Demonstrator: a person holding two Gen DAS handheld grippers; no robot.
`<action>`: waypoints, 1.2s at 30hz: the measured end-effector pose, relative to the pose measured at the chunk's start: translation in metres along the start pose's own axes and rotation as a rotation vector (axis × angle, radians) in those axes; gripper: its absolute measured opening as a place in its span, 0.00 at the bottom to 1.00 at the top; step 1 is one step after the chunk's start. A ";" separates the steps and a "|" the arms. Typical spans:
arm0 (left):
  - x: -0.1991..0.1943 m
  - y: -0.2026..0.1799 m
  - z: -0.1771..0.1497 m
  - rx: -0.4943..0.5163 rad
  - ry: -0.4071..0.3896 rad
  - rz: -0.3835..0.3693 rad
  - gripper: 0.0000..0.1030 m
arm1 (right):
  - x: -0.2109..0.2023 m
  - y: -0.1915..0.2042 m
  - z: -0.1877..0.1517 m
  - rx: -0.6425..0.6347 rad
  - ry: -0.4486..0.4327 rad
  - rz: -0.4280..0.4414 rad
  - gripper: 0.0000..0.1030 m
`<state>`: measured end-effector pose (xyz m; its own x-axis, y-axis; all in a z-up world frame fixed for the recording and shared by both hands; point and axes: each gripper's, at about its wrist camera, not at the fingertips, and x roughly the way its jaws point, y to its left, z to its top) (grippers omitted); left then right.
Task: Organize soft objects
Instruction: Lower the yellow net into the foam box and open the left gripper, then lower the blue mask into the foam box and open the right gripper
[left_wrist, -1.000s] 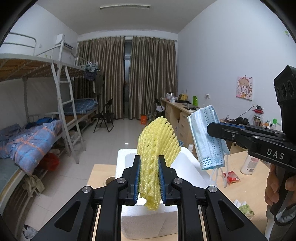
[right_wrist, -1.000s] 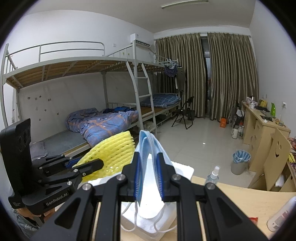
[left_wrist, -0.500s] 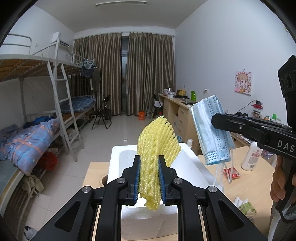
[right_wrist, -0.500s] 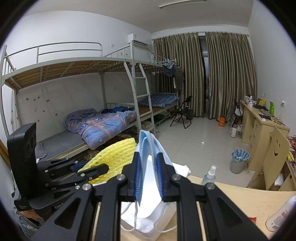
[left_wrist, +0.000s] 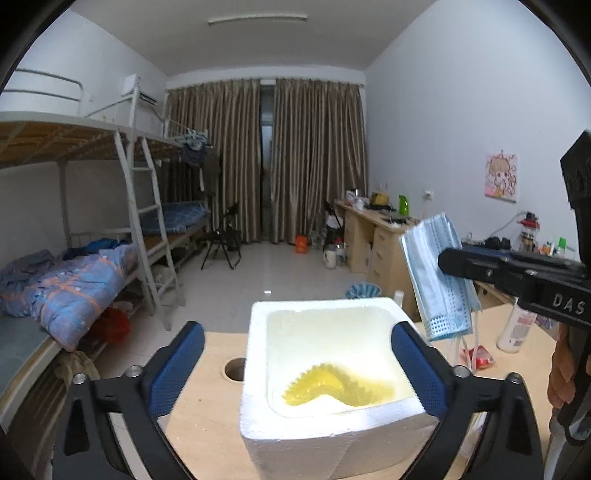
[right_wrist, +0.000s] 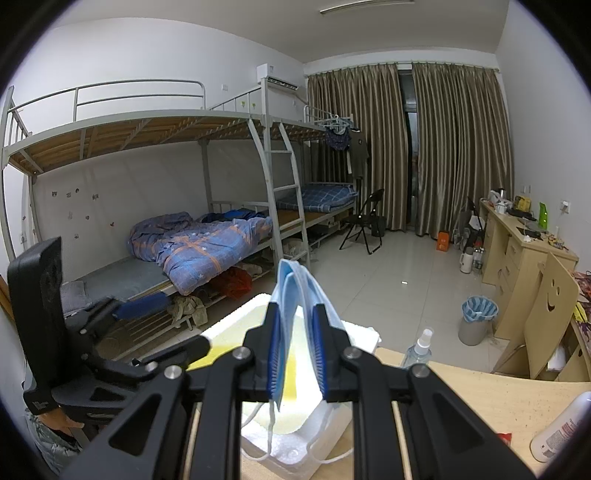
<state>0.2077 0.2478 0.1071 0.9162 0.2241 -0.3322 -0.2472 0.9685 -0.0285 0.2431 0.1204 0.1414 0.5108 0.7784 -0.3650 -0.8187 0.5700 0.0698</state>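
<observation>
Both left gripper jaws opening (nothing between) — outside foam box rim.

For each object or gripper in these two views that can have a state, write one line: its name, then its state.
left gripper: jaws opening, nothing between them
right gripper: shut on the face mask
face mask: held up, straps dangling
yellow foam net: lying inside the foam box
foam box: open-topped, on the table
curtains: drawn
</observation>
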 end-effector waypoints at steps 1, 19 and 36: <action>-0.004 0.002 -0.001 -0.006 -0.017 0.007 0.99 | 0.001 0.000 -0.001 0.000 0.001 0.000 0.20; -0.013 0.016 -0.007 -0.030 -0.031 0.032 0.99 | 0.019 0.003 -0.007 -0.002 -0.011 0.042 0.20; -0.008 0.016 -0.013 -0.021 -0.018 0.030 0.99 | 0.036 0.005 -0.012 -0.014 0.020 0.056 0.22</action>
<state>0.1925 0.2598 0.0970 0.9140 0.2548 -0.3158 -0.2807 0.9590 -0.0384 0.2546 0.1479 0.1177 0.4592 0.8032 -0.3794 -0.8494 0.5221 0.0773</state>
